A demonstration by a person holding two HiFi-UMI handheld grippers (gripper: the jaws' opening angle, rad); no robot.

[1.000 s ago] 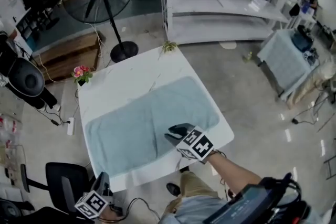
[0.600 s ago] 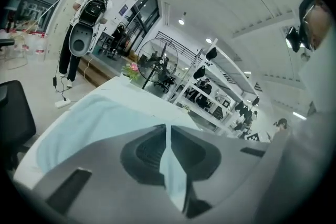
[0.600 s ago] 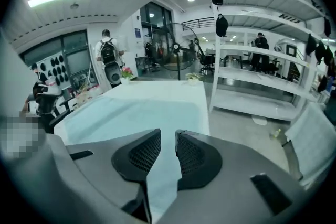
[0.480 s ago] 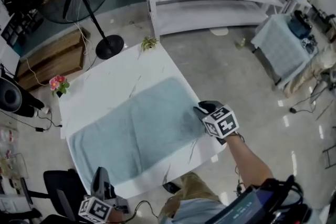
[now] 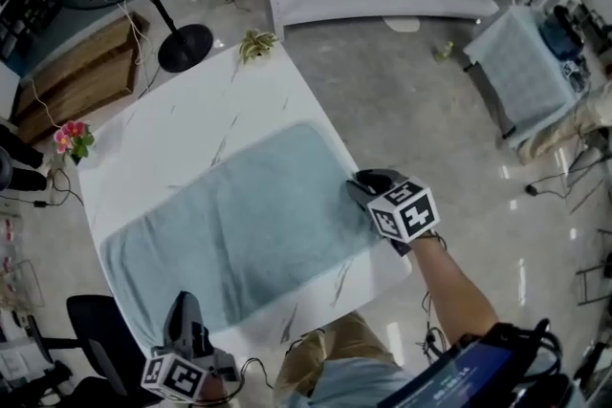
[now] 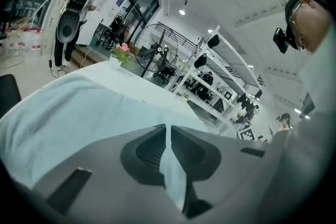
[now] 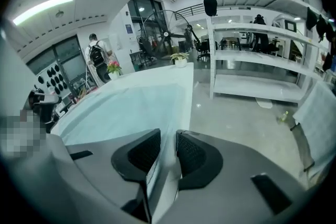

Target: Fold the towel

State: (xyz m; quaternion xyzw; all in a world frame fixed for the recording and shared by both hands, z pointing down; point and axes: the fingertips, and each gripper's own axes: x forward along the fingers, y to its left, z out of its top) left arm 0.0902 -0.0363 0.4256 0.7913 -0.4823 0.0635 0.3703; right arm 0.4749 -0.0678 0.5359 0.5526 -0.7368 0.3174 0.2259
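Clamps the left gripper (image 6: 167,131), nearly shut, on the near corner of the towel (image 5: 229,215). Holds the right gripper (image 7: 168,139) at the towel's right edge, jaws narrow and just opening, cloth between them unpressed. Leaves the towel flat on the white surface (image 5: 191,110).

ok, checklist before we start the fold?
1. The towel lies flat on the table: ok.
2. The left gripper holds the near corner: cannot tell. Its jaws are nearly together, over the corner.
3. The right gripper holds the right edge: not ok. Its jaws have just been opening and stand apart, and the edge shows in the gap, unpinched.
4. The plants sit off the towel, at the far corners: ok.
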